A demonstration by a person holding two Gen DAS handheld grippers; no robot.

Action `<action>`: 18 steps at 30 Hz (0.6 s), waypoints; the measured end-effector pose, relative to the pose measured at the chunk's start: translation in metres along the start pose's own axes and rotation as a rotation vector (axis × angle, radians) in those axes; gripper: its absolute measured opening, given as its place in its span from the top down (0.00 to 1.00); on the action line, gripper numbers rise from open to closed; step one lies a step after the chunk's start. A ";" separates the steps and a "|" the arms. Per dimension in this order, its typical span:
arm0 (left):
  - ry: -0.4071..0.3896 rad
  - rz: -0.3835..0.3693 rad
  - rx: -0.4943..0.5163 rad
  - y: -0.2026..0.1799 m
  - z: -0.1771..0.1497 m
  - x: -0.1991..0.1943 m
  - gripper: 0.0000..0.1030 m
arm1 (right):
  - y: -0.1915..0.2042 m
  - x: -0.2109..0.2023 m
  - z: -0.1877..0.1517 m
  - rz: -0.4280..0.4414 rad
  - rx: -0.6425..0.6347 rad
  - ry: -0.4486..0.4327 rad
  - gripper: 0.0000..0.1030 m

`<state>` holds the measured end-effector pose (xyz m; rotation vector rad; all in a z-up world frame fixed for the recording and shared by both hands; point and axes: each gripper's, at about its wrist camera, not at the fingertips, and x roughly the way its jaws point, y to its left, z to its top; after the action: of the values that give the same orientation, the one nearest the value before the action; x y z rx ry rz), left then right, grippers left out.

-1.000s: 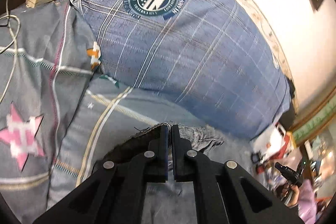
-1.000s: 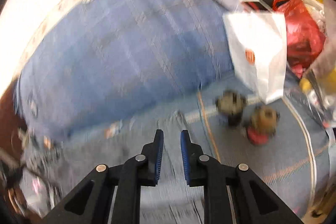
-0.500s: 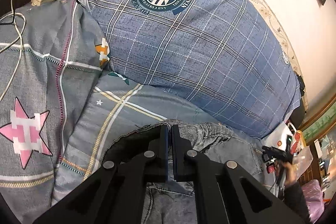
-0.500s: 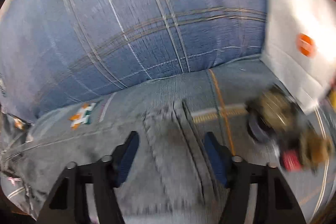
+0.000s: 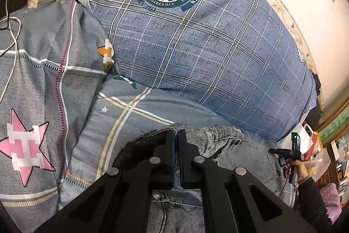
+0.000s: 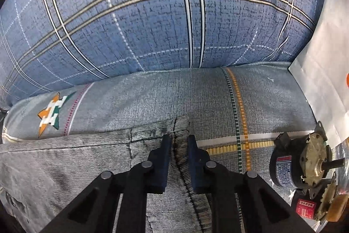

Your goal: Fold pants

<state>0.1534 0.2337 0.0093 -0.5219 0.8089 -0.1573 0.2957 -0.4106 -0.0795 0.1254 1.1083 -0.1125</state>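
Bed sheet (image 6: 152, 97) beneath — both grippers tilted down, pinching pants (image 6: 65, 163).

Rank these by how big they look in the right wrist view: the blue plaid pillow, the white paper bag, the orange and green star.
1. blue plaid pillow, largest by far
2. white paper bag, partly cut off by the frame edge, so unsure
3. orange and green star, smallest

The right gripper (image 6: 176, 141) has swung away from the white bag (image 6: 322, 71) and down to the pants (image 6: 87, 158) — its jaws, wide half a second ago, are closing on a bunched seam edge between the pads. In the left wrist view, more of the waistband shows, and the person's hand (image 5: 298, 169) now sits nearer the garment.
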 end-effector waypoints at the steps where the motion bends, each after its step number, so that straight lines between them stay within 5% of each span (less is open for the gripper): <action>1: 0.002 0.002 0.002 0.000 0.000 0.001 0.97 | -0.001 -0.001 0.003 0.003 -0.006 -0.006 0.80; 4: 0.007 0.005 0.004 0.001 0.002 0.005 0.97 | -0.003 -0.006 0.008 0.000 -0.009 -0.016 0.67; 8: 0.013 0.014 0.002 0.003 0.003 0.010 0.97 | -0.003 0.008 0.016 0.002 0.007 0.017 0.64; 12: 0.021 0.022 0.005 0.003 0.004 0.013 0.97 | 0.000 0.010 0.016 -0.010 0.013 0.002 0.85; 18: 0.000 0.024 -0.022 0.000 0.007 0.002 0.97 | -0.005 -0.039 0.008 -0.013 0.081 -0.132 0.86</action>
<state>0.1597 0.2356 0.0118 -0.5328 0.8178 -0.1261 0.2847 -0.4156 -0.0413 0.1810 0.9733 -0.1753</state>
